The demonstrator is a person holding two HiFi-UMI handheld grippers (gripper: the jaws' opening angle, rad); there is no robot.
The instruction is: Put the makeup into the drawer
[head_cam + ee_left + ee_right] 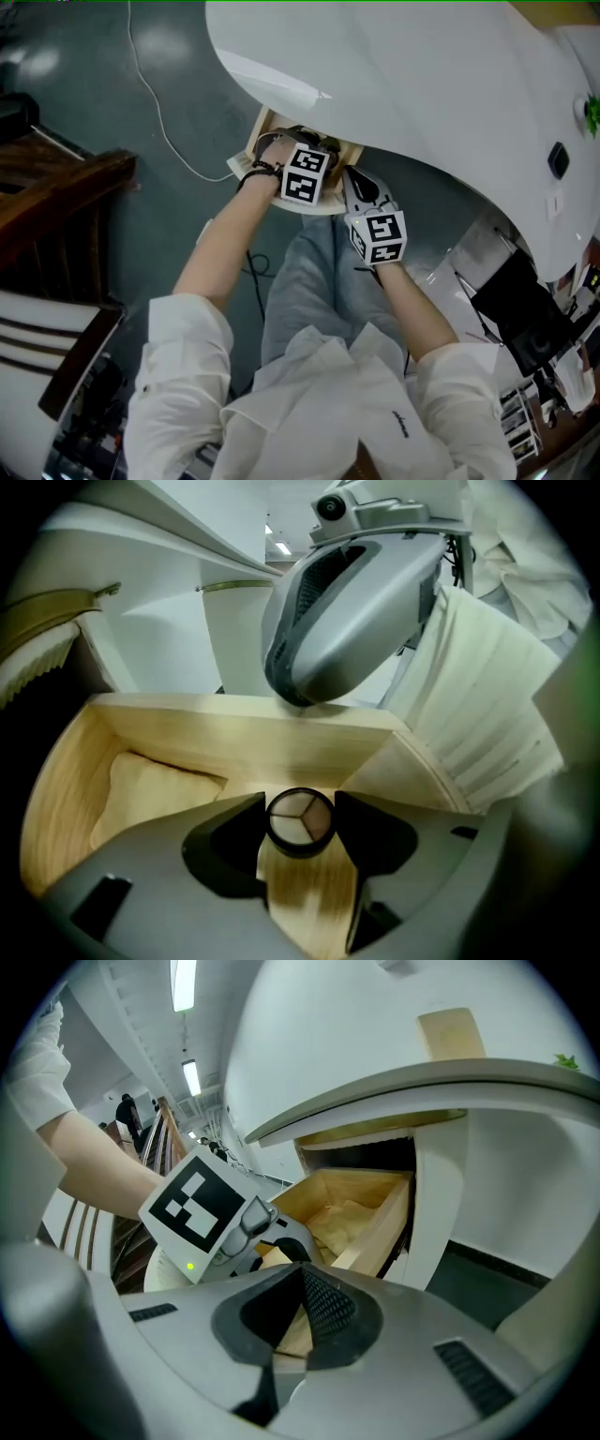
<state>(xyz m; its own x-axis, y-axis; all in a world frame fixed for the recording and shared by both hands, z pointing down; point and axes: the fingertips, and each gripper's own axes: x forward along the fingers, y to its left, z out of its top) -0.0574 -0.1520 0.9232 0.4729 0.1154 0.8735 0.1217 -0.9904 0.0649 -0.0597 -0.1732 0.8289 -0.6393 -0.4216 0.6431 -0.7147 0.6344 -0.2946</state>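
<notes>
Both arms reach forward and down from the white shirt (309,403) towards a wooden drawer (234,738) that stands pulled out from under the curved white table (422,84). The left forearm (230,234) is bare below the rolled sleeve and runs up to the near left corner of the drawer. The left gripper (300,803) tips steeply down into the drawer with its marker cube (305,175) facing up. Its jaws stand partly apart and clamp a small round makeup compact (300,819), black-rimmed with three pale shades inside, right at their tips. The compact hangs inside the drawer's walls, over the bare wooden floor. Whether it touches that floor cannot be told.

The right forearm (412,300) is shorter in the head view. The right gripper (302,1274) slants down less steeply and meets the drawer's front rim, just beside the left gripper. Its jaws are drawn in, with a strip of the drawer's wood between the pads, so they grip the rim. Seen from the left gripper, its grey body looms over the drawer's far wall.

A pale sheet (155,794) lies on the drawer's floor, to the left of the compact. The table's overhang covers the back of the drawer. The person's grey trousers (309,281) show below the drawer, over a dark green floor (94,103) crossed by a white cable (155,103). Dark wooden furniture (56,187) stands at the left and black equipment (525,319) at the right
</notes>
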